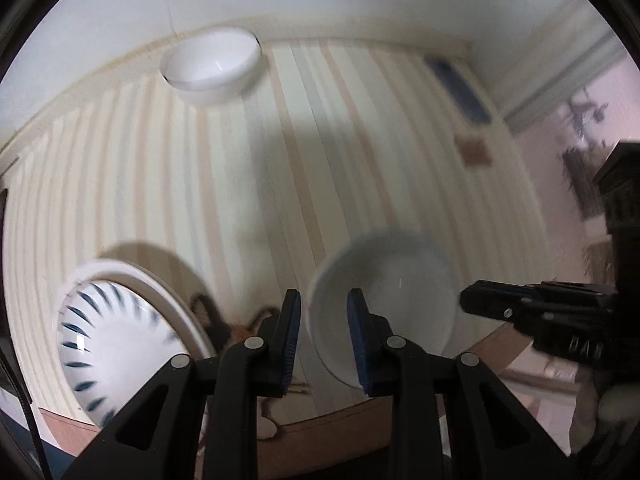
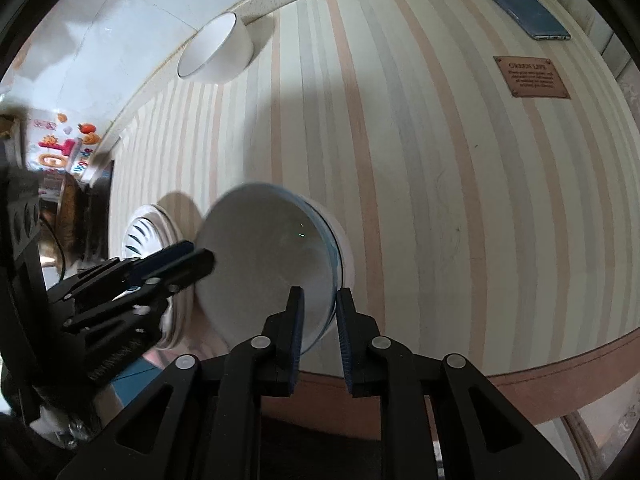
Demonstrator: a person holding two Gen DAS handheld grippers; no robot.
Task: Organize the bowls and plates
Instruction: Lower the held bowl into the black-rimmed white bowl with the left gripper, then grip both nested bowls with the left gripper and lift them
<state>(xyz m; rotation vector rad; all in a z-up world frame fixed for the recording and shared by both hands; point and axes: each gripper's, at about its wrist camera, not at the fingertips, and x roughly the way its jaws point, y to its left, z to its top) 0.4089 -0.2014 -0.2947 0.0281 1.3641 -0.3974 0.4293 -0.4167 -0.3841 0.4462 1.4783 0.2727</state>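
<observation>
A white bowl with a blue rim (image 1: 384,300) (image 2: 272,264) is near the table's front edge, blurred. My left gripper (image 1: 324,336) has its fingers astride the bowl's left rim, slightly apart. My right gripper (image 2: 320,328) has its fingers astride the bowl's near right rim, also slightly apart. Whether either grips it is unclear. A white plate with blue dashes (image 1: 116,340) (image 2: 148,232) lies left of the bowl. A second white bowl (image 1: 212,64) (image 2: 216,50) sits at the far edge.
The striped tablecloth (image 1: 320,152) (image 2: 420,160) covers a round table with a brown rim. A blue phone (image 2: 516,0) (image 1: 460,88) and a brown label (image 2: 532,78) lie at the far right. A white wall is behind the table.
</observation>
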